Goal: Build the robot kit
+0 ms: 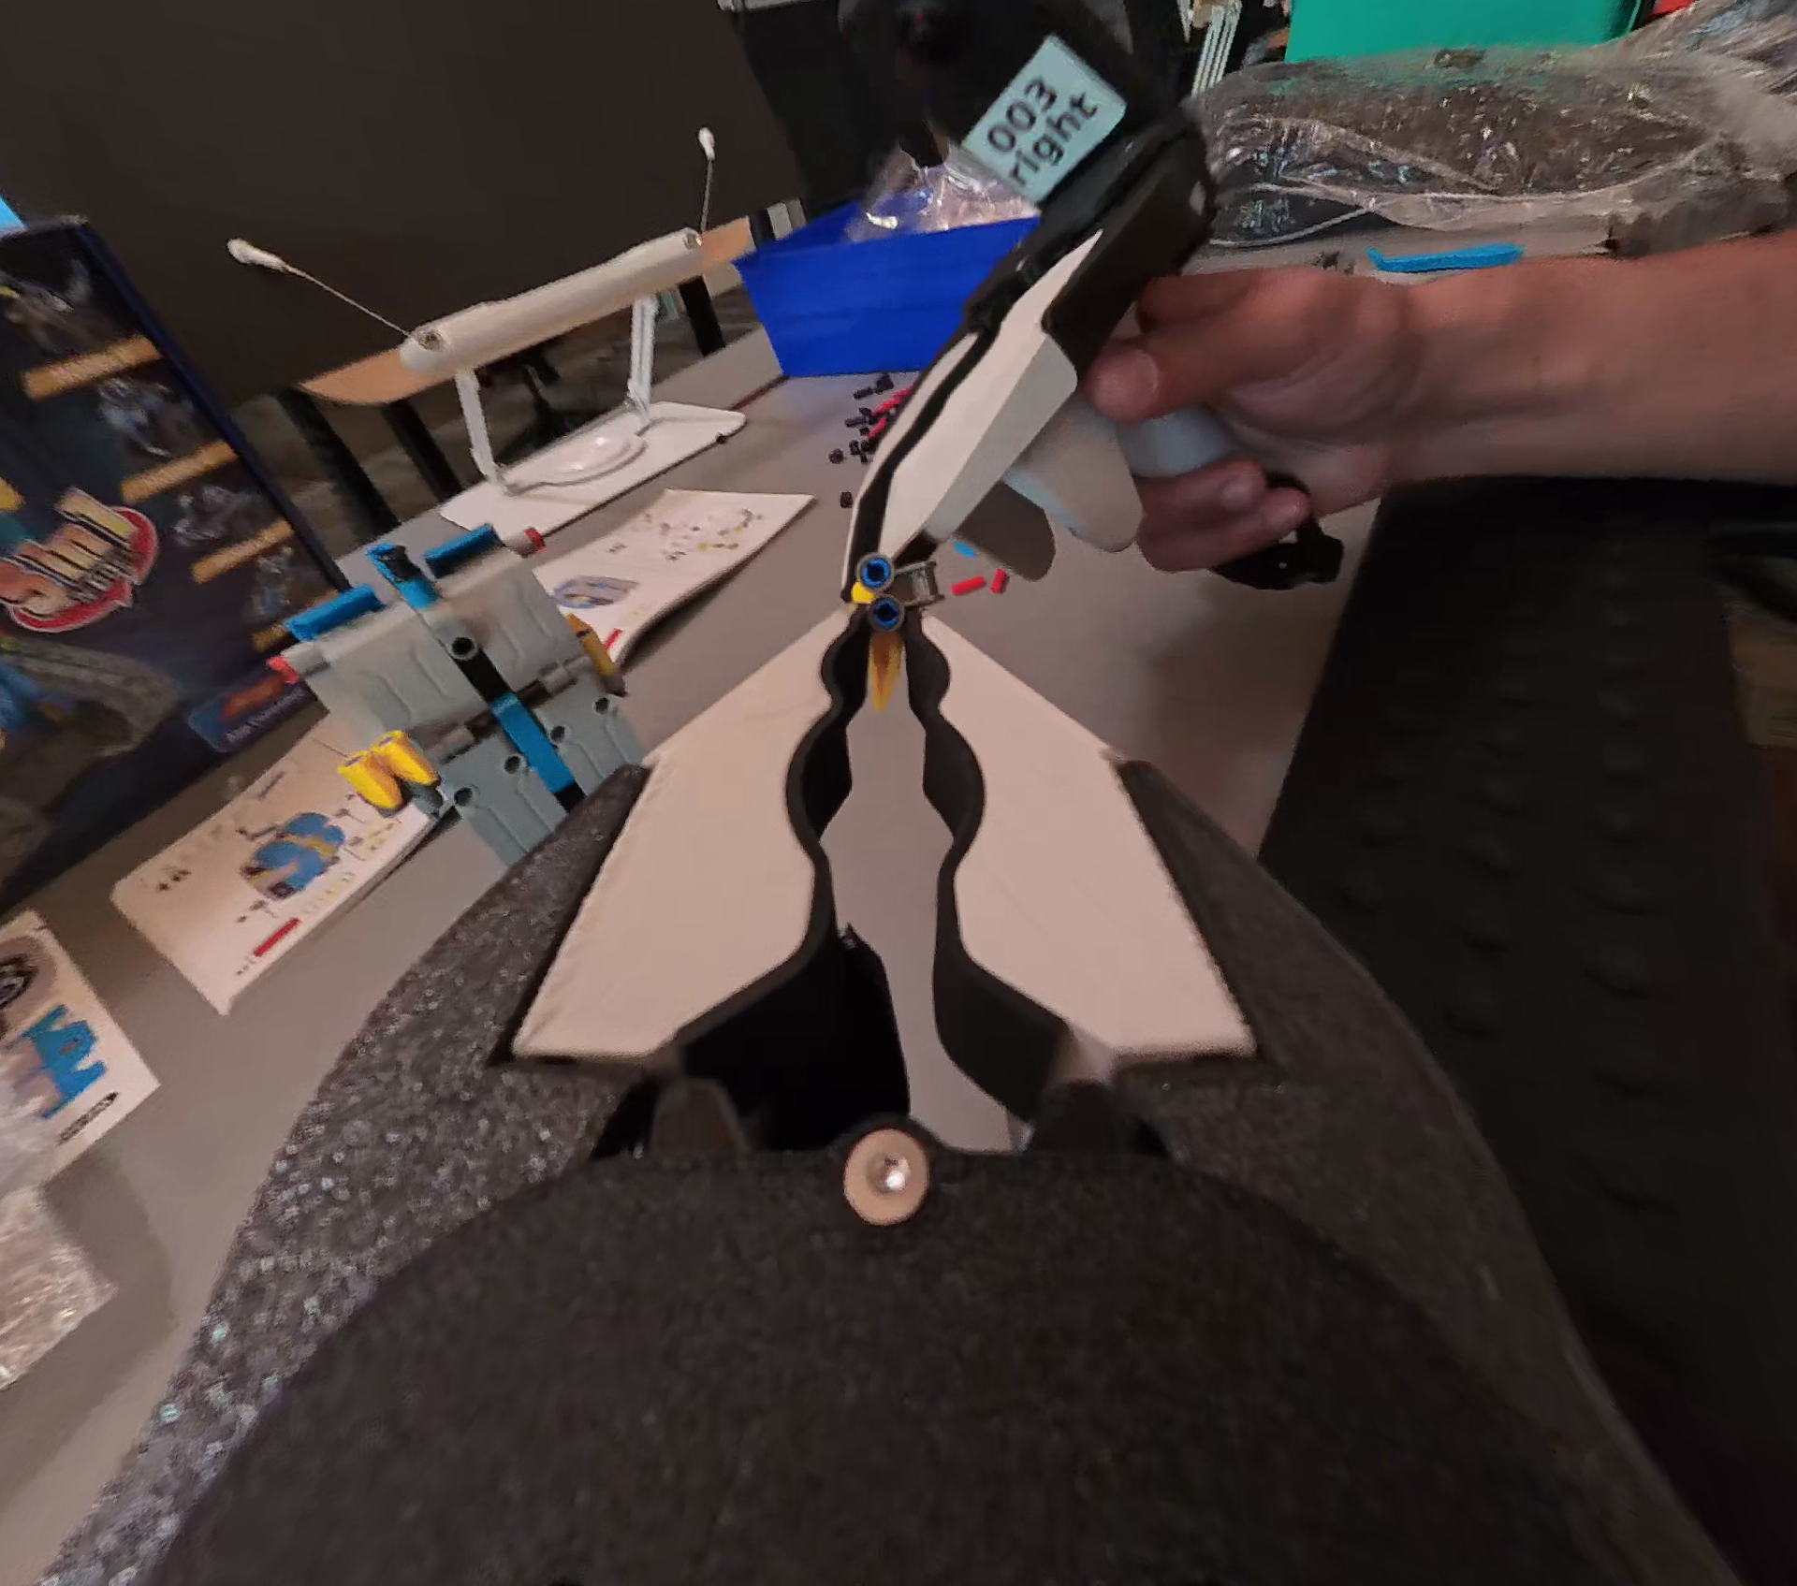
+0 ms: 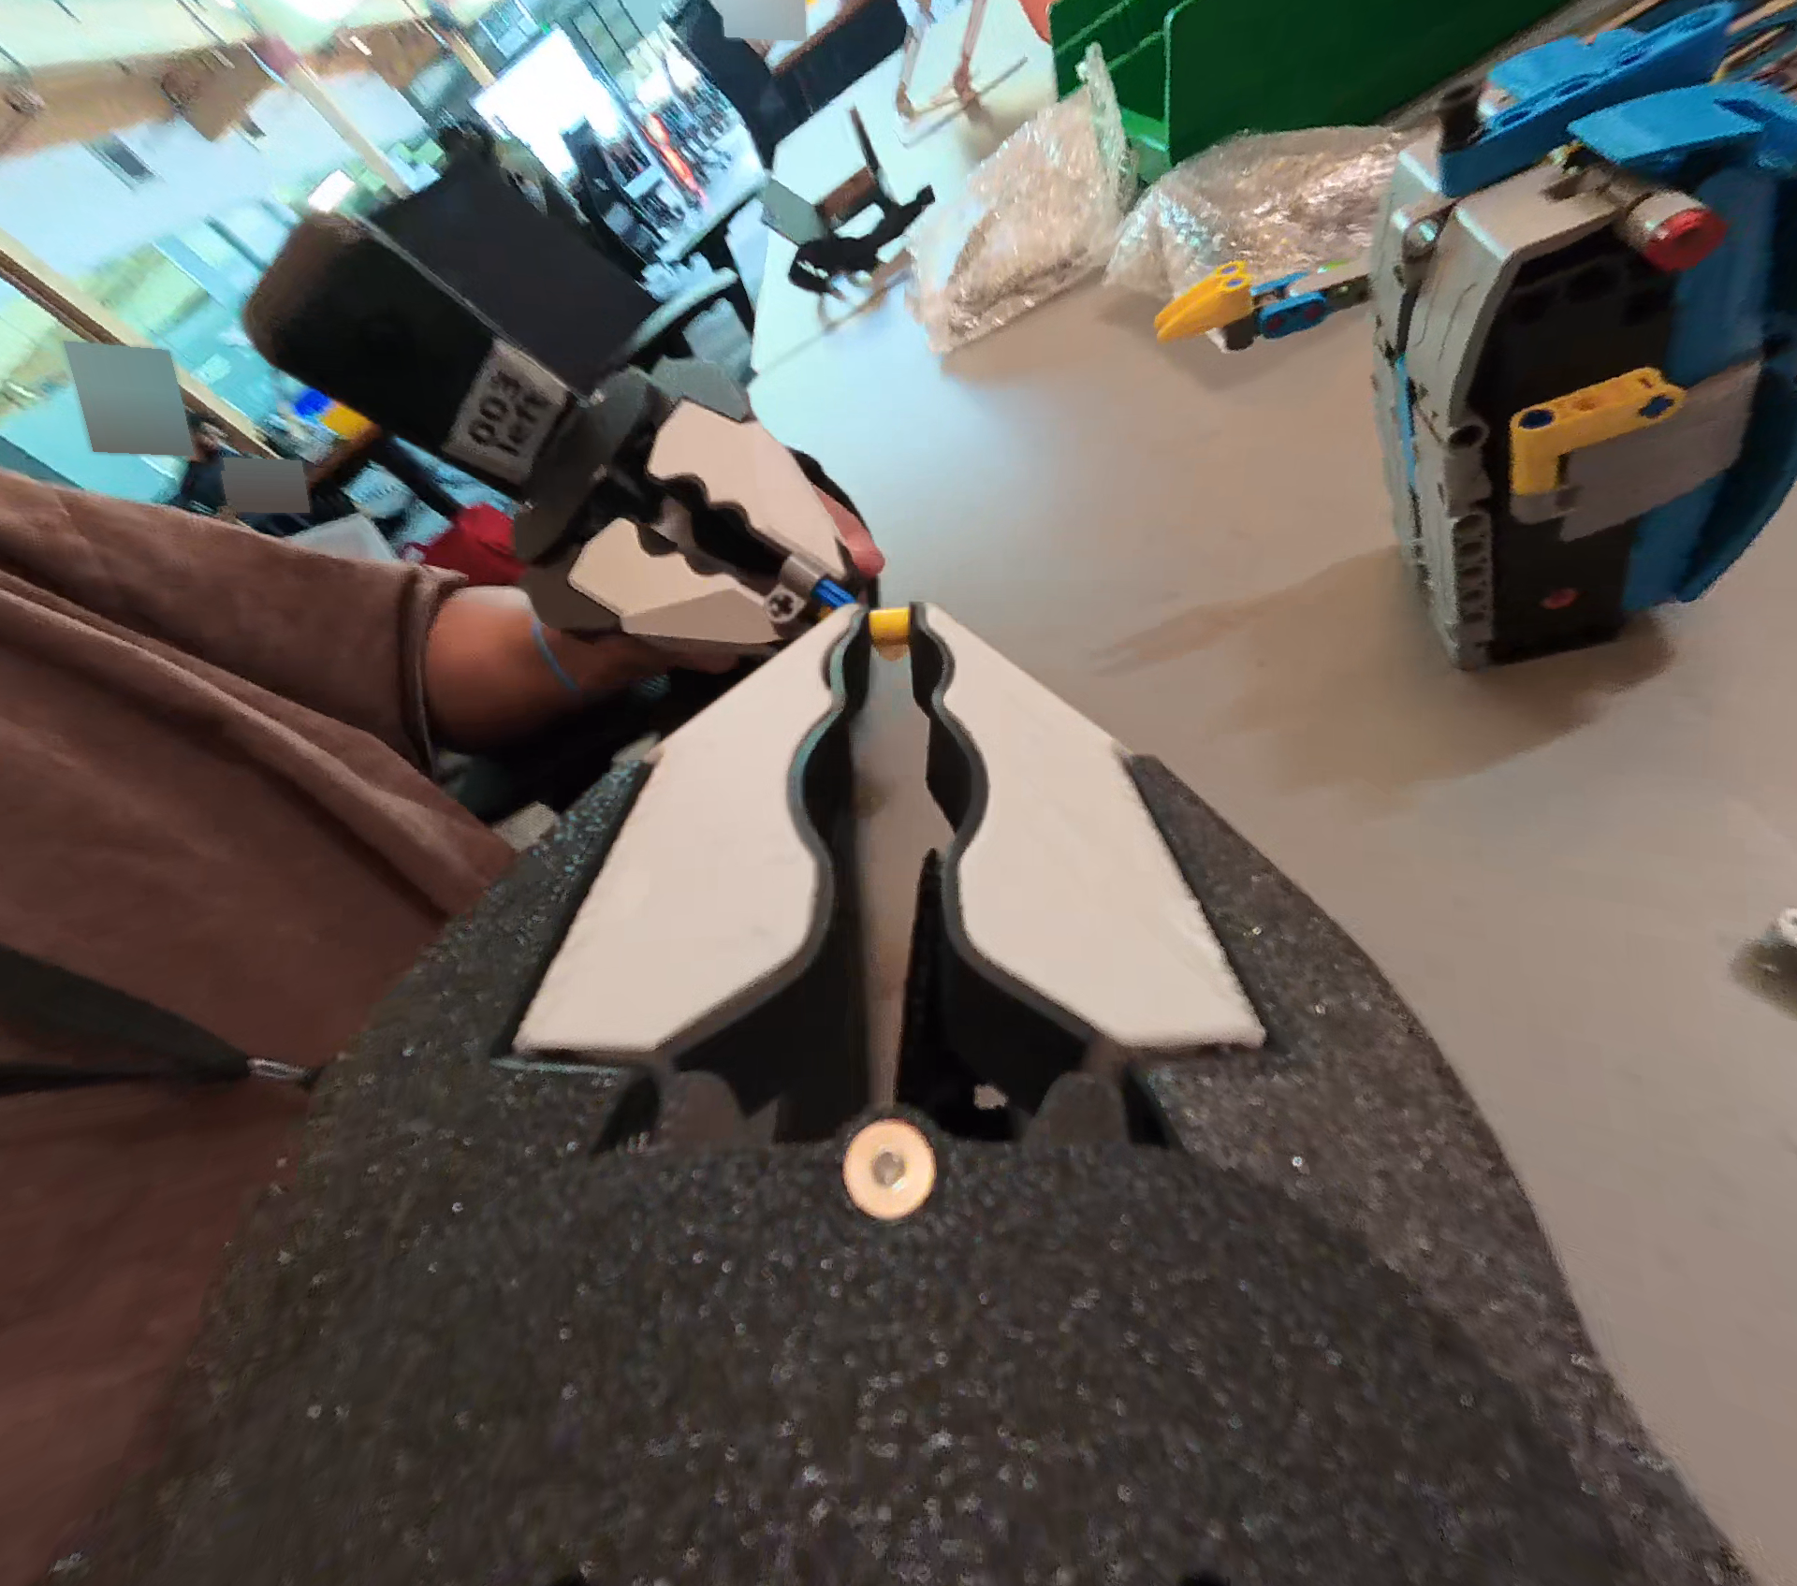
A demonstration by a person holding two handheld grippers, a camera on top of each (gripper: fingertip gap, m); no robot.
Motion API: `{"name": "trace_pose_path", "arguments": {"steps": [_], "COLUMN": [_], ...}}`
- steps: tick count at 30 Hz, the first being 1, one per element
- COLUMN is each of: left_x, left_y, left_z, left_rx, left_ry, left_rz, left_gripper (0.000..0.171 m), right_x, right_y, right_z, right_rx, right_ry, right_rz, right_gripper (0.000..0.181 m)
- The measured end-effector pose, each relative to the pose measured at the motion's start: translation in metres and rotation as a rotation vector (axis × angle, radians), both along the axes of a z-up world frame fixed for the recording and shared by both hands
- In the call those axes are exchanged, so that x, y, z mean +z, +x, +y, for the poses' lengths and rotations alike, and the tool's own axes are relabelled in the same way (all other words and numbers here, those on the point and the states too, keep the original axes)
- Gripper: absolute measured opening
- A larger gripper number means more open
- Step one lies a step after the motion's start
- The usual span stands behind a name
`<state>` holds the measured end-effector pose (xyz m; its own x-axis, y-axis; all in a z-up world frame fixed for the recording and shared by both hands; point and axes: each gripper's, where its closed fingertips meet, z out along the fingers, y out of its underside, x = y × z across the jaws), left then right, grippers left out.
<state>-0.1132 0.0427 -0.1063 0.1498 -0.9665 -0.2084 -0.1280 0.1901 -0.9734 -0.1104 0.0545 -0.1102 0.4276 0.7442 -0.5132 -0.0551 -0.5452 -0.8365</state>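
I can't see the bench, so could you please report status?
Left tongs shut on yellow claw piece. Right tongs shut on yellow stub. Tips meeting midair. Grey-blue model stands apart.

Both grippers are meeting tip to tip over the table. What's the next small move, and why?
Probably ease the right gripper slowly toward the left gripper. The left's jaws pinch a small blue-and-yellow piece, the right's pinch a yellow stub, and the tips nearly touch, so only fine alignment seems left.
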Motion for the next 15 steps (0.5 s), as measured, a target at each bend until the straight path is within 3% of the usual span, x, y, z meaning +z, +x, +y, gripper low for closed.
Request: {"name": "trace_pose_path", "arguments": {"steps": [5,15], "left_x": [0.0007,0.002], "left_y": [-0.0017,-0.0033], "left_z": [0.0013,0.0077], "left_rx": [0.02,0.084], "left_ry": [-0.01,0.001], "left_rz": [-0.011,-0.013], "left_gripper": [0.007,0.007], "right_x": [0.0051,0.0048], "right_y": [-0.0021,-0.004], "right_z": [0.0029,0.0059], "right_rx": [0.006,0.008], "right_ry": [-0.077,-0.143], "right_rz": [0.151,0.252], "right_gripper": [0.007,0.007]}}
